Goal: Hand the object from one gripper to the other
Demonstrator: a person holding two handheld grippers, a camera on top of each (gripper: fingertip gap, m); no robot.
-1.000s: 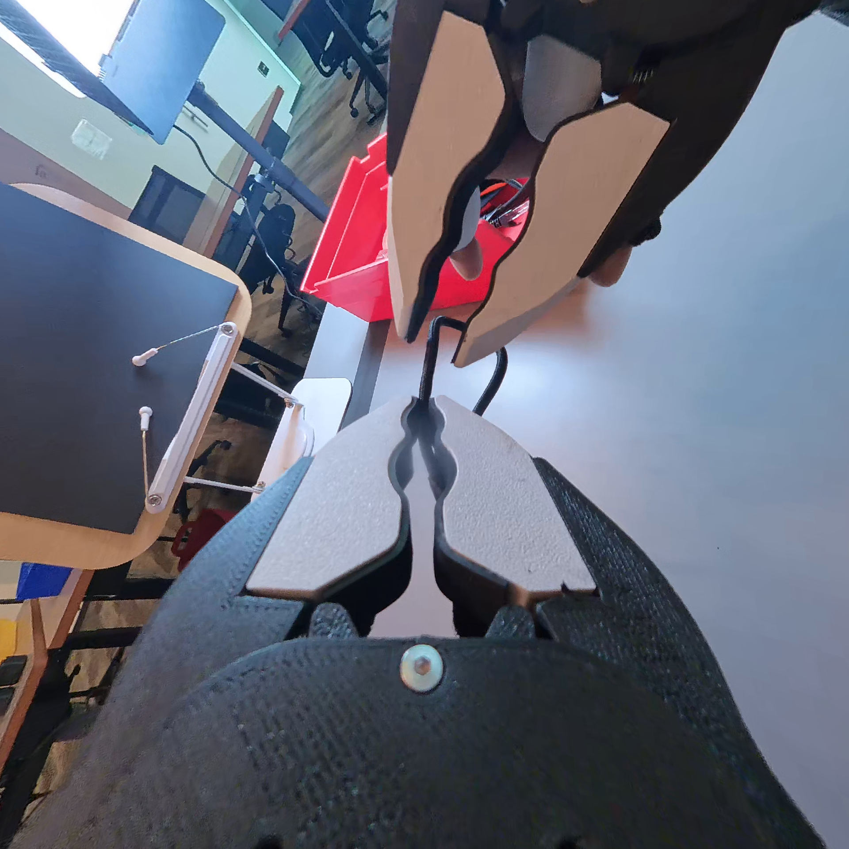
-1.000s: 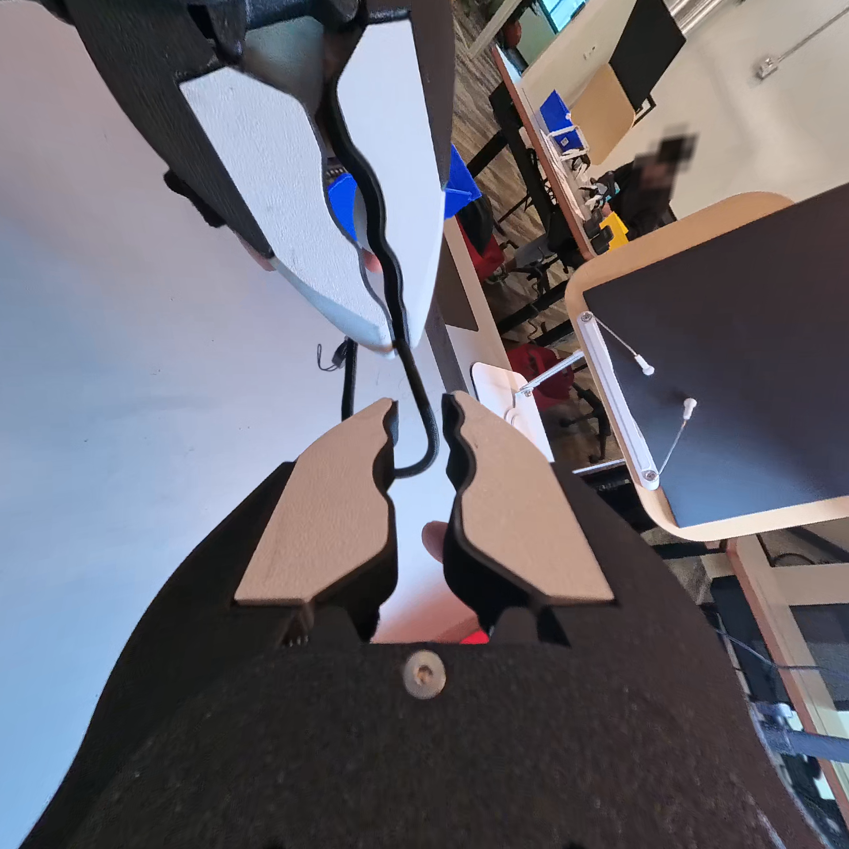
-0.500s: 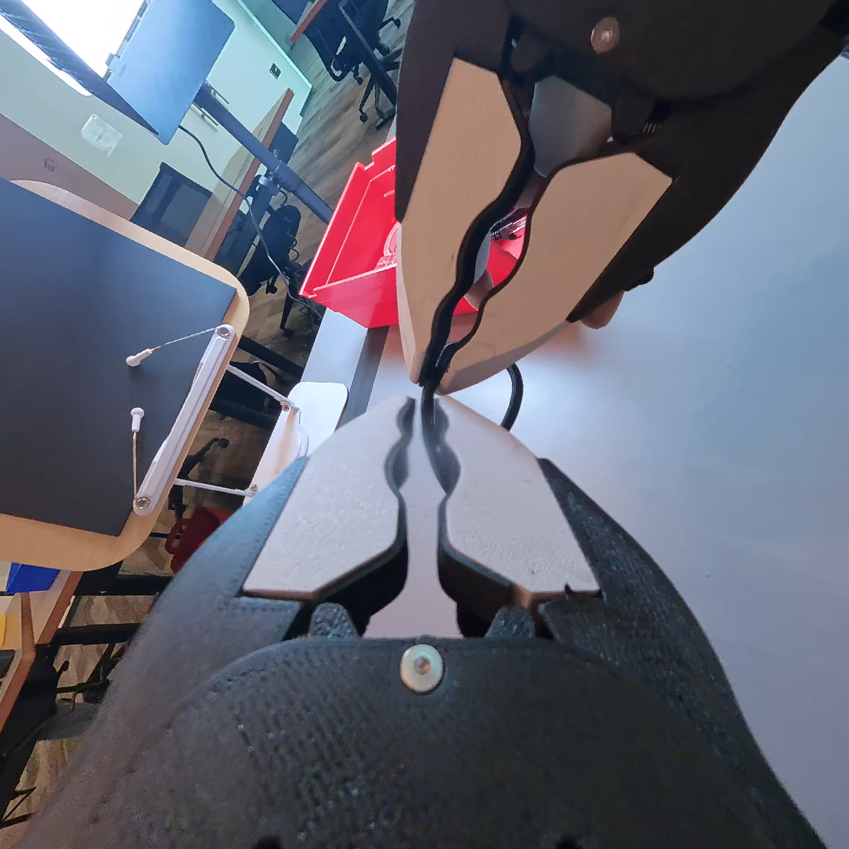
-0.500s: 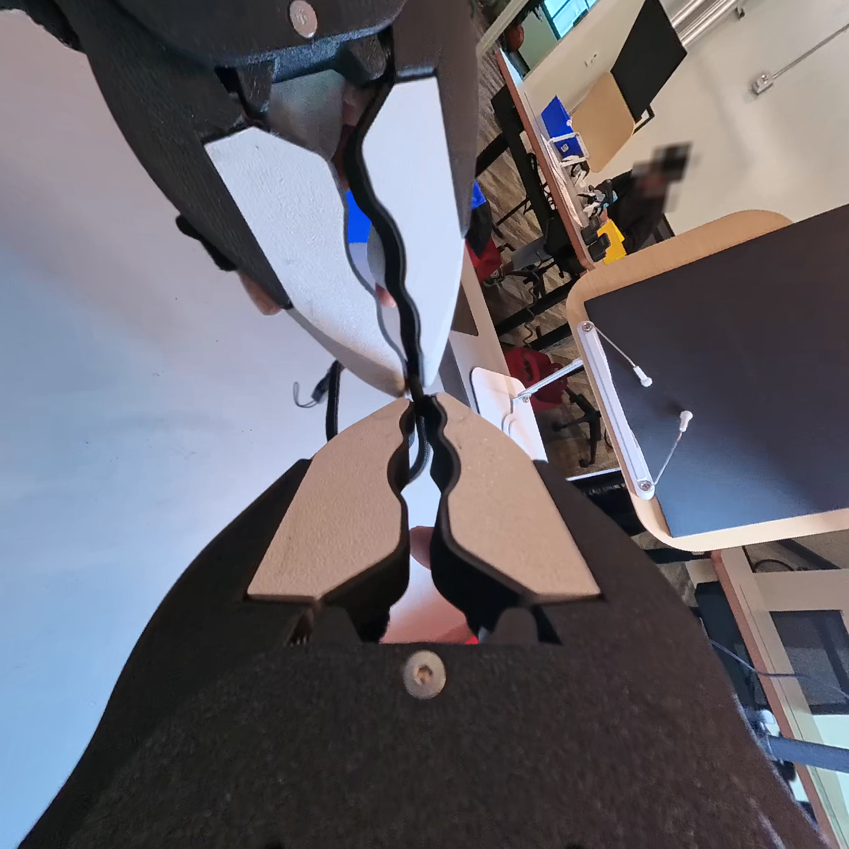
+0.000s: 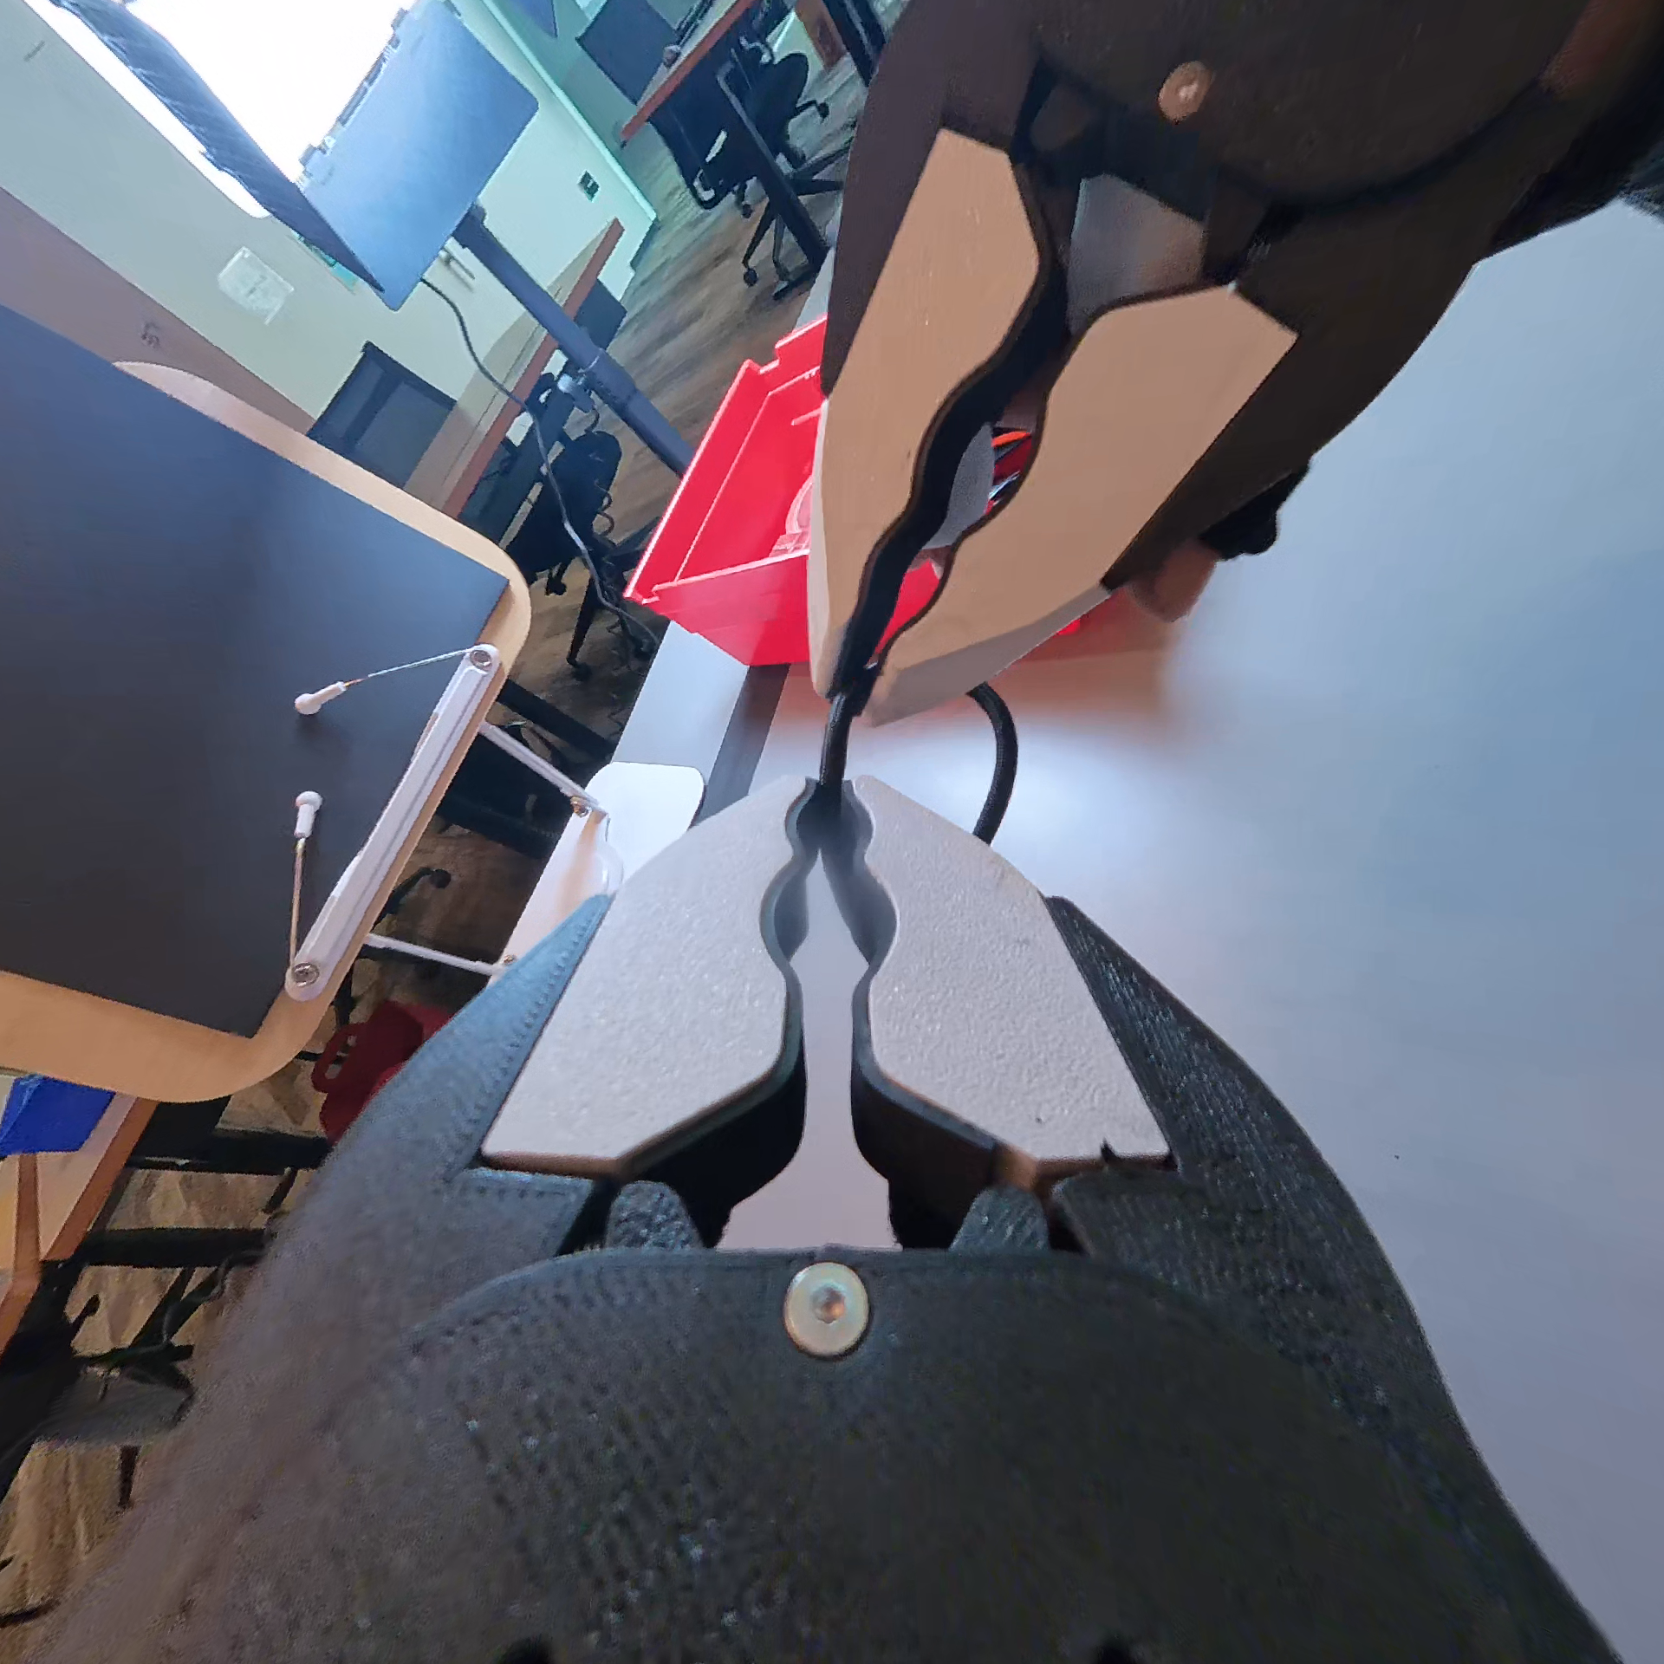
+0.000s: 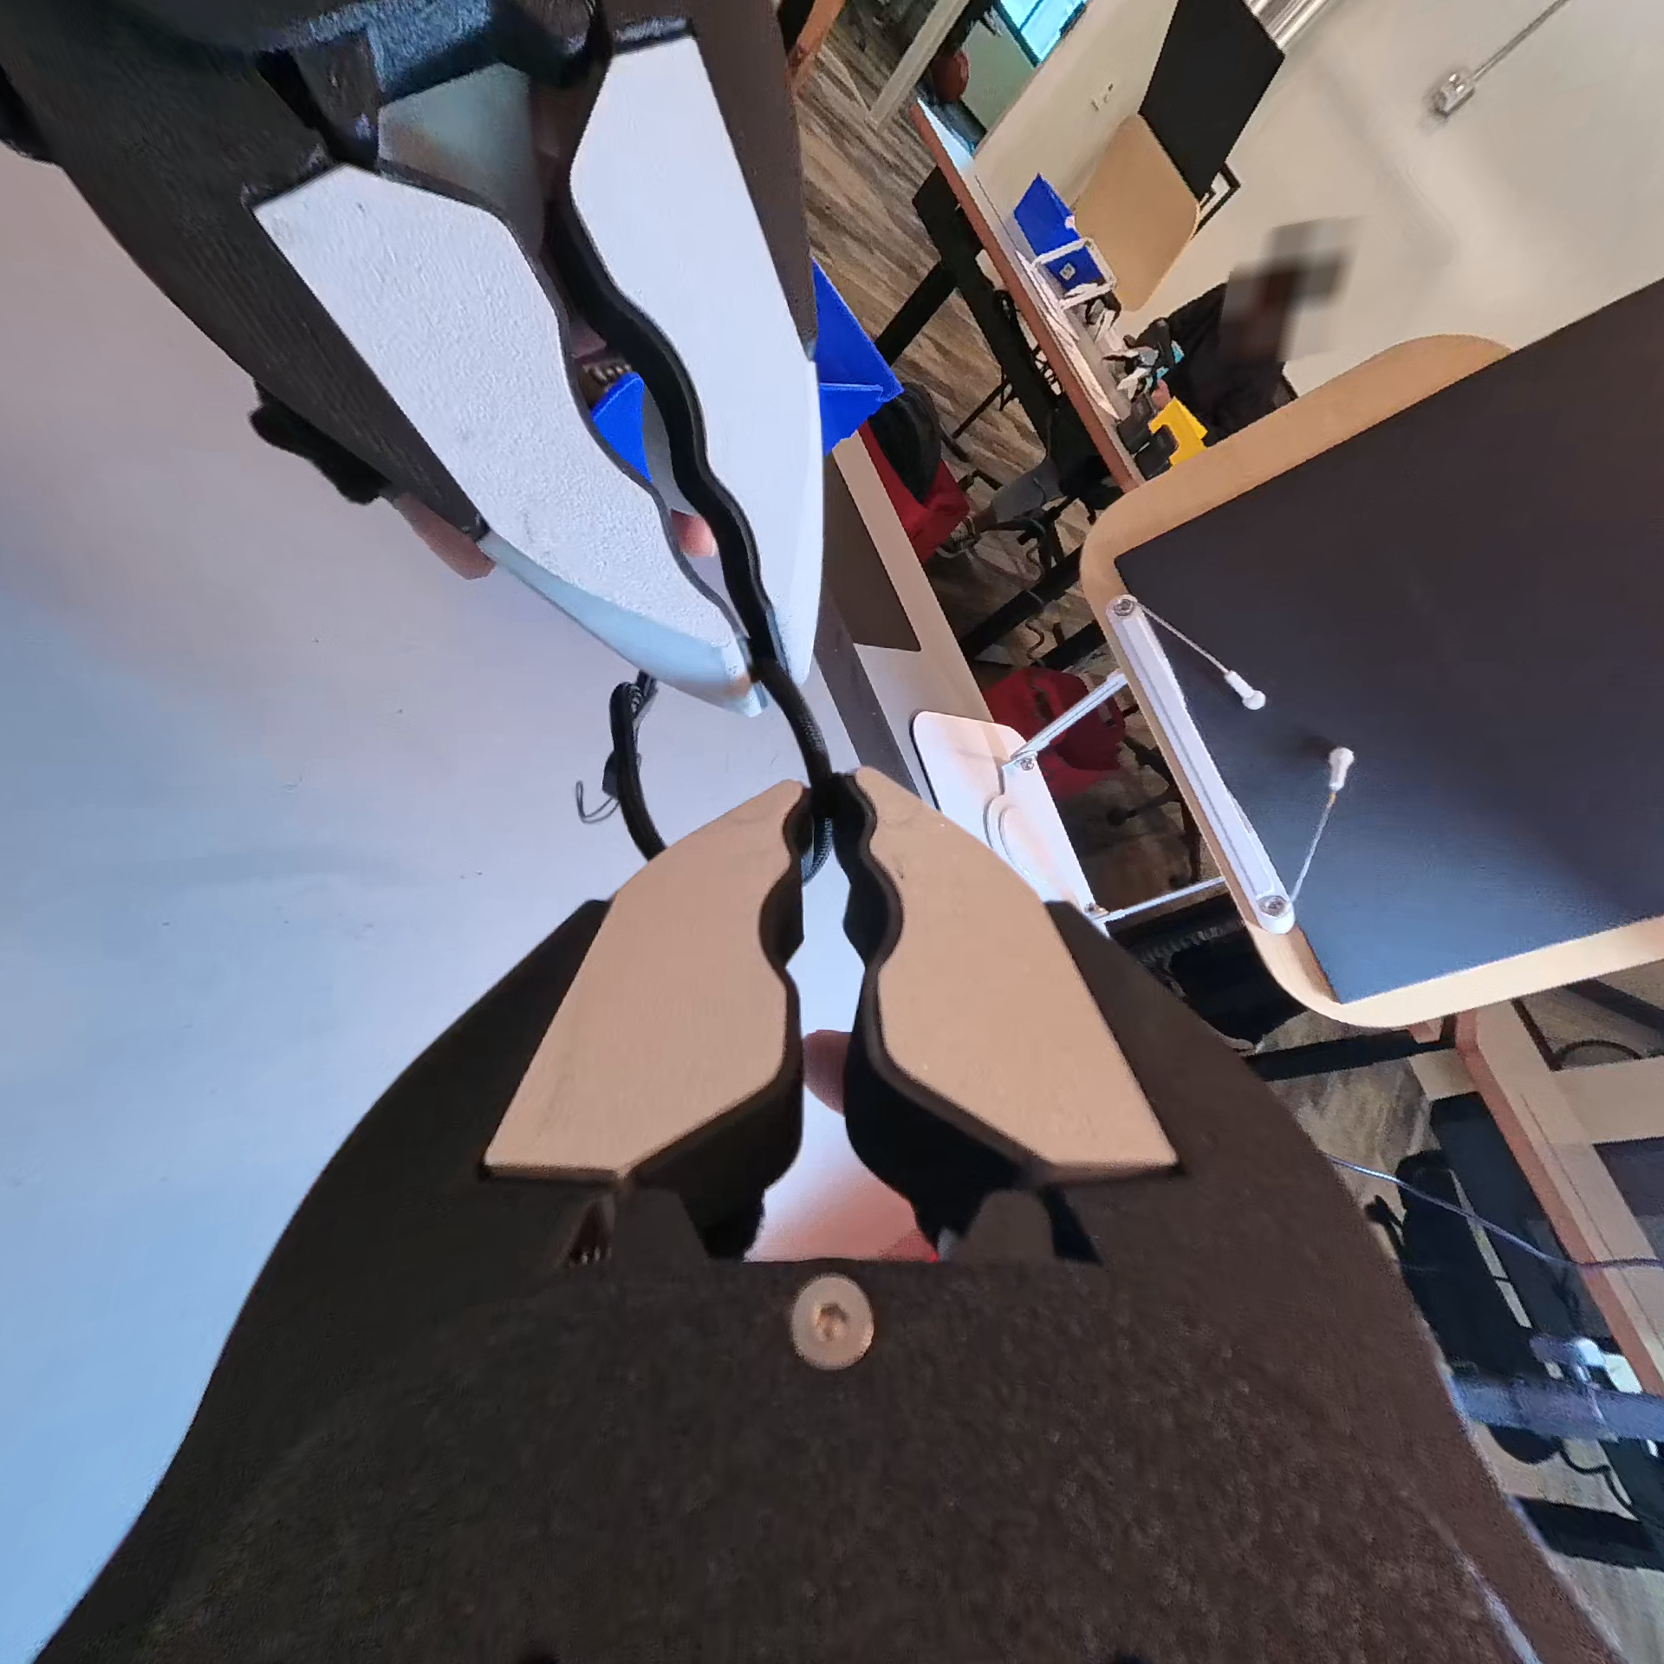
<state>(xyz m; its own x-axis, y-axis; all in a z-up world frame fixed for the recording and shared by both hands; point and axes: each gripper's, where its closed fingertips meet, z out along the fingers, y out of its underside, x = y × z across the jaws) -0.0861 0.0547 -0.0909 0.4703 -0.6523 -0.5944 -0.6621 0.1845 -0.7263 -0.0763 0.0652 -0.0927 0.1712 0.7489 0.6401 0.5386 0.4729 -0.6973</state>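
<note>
Two grippers, one black cord, mid-handover above a pale tabletop.

The left gripper (image 5: 828, 797), grey-padded, is clenched on the braided black cord (image 5: 833, 743); the right gripper (image 6: 827, 791), tan-padded, pinches the same cord just beyond, tips nearly meeting. A loose loop (image 6: 630, 792) trails down toward the table (image 5: 1351, 810), with a red bin (image 5: 720, 558) farther off. Both grips sit at the very fingertips: if the giver lets go while the taker's bite is shallow, the cord could slide free; pulling apart with both clamped would strain it.
</note>
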